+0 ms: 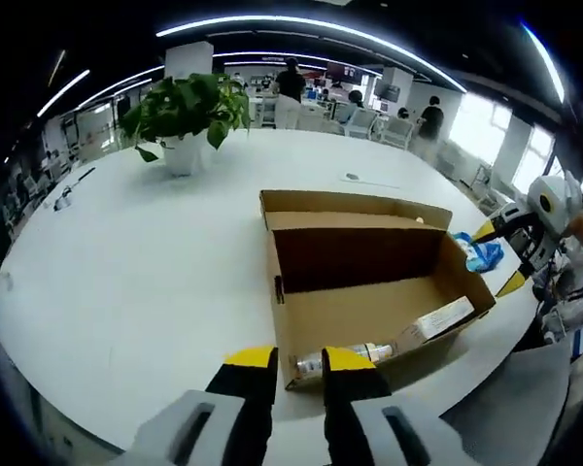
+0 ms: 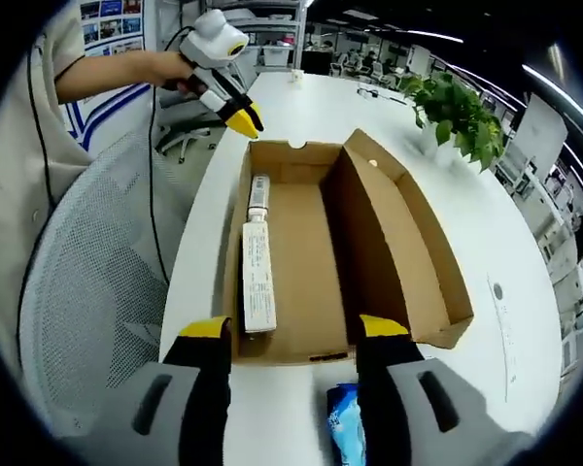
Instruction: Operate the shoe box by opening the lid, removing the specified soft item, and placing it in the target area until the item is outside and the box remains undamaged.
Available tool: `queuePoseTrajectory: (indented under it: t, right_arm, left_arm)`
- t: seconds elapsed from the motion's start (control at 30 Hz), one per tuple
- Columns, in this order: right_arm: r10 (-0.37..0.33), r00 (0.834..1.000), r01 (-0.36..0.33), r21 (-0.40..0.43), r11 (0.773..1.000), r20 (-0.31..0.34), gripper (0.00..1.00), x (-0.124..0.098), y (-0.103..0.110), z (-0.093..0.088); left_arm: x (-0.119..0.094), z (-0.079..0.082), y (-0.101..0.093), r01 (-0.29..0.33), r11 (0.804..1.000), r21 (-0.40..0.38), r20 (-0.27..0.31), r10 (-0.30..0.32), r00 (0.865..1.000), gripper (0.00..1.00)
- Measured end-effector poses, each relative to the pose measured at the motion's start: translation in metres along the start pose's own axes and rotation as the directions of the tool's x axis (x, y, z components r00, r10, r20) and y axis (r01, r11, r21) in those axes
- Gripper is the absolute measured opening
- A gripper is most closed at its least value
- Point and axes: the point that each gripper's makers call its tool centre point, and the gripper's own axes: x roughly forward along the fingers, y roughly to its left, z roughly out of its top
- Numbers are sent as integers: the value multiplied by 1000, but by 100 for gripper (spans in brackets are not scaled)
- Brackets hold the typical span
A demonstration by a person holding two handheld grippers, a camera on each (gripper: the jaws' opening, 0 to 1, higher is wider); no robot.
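Two handheld grippers are flanking an open shoe box [image 2: 316, 252] on a white desk [image 1: 136, 282]. The left gripper [image 1: 298, 361] is poising nearly closed, empty, at one end; the right gripper [image 2: 293, 330] is hovering spread over a blue soft packet [image 2: 345, 427] lying outside. Careless jaws risk tearing the cardboard wall.

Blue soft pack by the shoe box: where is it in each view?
Left gripper view: the blue soft pack lies on the white table, right of centre, just outside the shoe box, beside the right gripper.
Right gripper view: bottom centre, between that gripper's own jaws, just outside the box's near wall.
Shared landmark: the potted plant.
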Motion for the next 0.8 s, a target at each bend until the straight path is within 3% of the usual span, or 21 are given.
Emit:
queuePoseTrajectory:
  t: [0.3,0.8]
  right_arm:
    - [75,996,-77,-39,996,-58,42,28,6,-7]
    - [163,984,-162,7,987,-68,35,55,13,-1]
  left_arm:
    - [7,-17,5,-18,999,-41,-42,16,999,5]
    - [8,-16,5,-14,995,-97,-45,9,999,4]
